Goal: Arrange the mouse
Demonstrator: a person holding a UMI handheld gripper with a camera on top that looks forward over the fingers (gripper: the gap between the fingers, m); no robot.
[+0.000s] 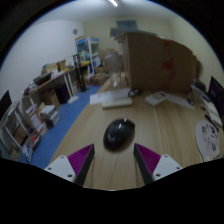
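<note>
A black computer mouse (118,133) lies on the wooden table (165,128), just ahead of my fingers and about midway between them. My gripper (113,160) is open and empty, its two purple-padded fingers (76,160) spread wide apart, with bare tabletop between them. The mouse does not touch either finger.
White papers and small items (118,97) lie farther back on the table. A large cardboard box (150,58) stands behind them. A dark monitor and clutter (212,100) are at the right. Shelves with items (45,90) and a blue floor mat (55,135) are at the left.
</note>
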